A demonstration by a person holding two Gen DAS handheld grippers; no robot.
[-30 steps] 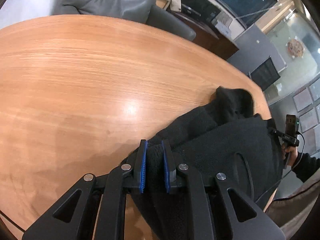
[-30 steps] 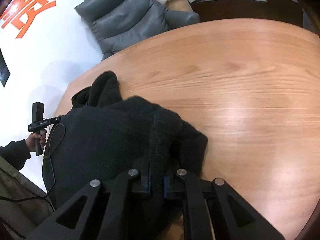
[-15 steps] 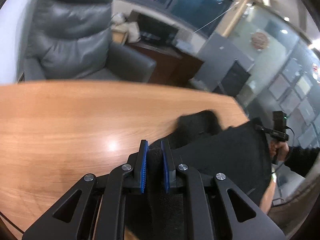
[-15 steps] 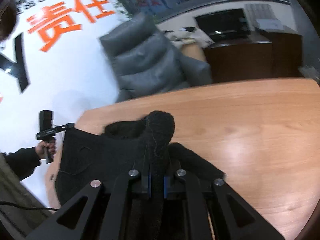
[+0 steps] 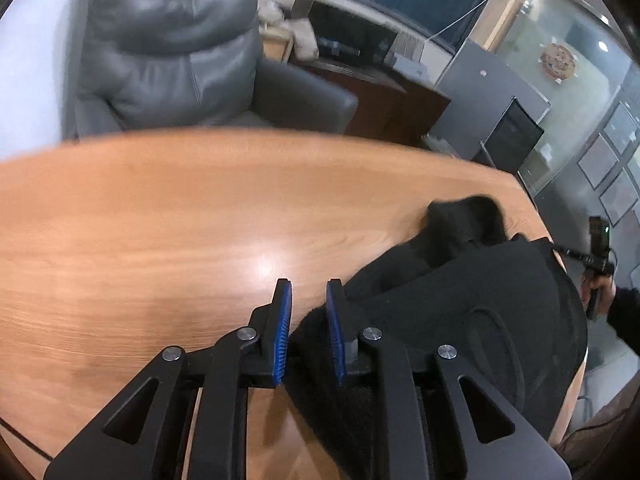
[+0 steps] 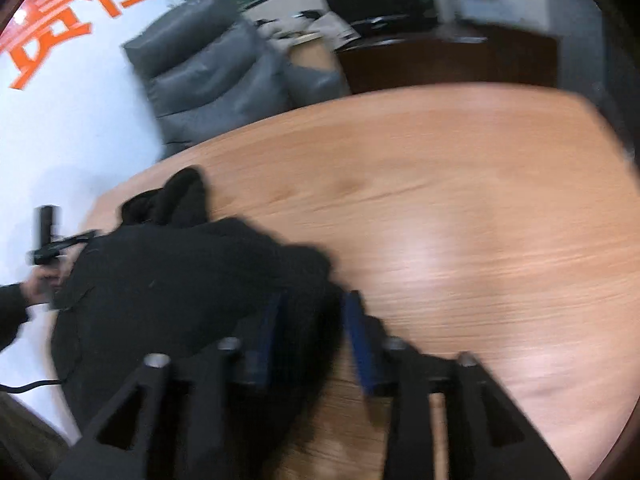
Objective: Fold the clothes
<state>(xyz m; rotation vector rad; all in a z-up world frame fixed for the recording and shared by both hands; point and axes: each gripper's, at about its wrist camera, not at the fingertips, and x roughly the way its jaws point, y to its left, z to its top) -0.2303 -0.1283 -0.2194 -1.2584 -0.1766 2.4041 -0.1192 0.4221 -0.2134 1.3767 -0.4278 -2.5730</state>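
A black fleece garment point(image 5: 472, 312) lies bunched on the wooden table point(image 5: 160, 232), at the right in the left wrist view and at the left in the right wrist view point(image 6: 172, 276). My left gripper point(image 5: 308, 292) is open, with a fold of fleece lying loose between its blue pads. My right gripper point(image 6: 312, 304) is open too, its jaws spread over the garment's edge. The right wrist view is blurred by motion.
A grey leather armchair point(image 5: 176, 64) stands beyond the table's far edge. A dark cabinet with a screen point(image 6: 440, 56) is behind it. Another person's hand holds a black handheld device point(image 5: 598, 256) by the garment's side; it also shows in the right wrist view point(image 6: 46, 236).
Both grippers held the fleece pinched and lifted it; now both have opened and the cloth has dropped back onto the table. Both cameras have tilted back down toward the table.
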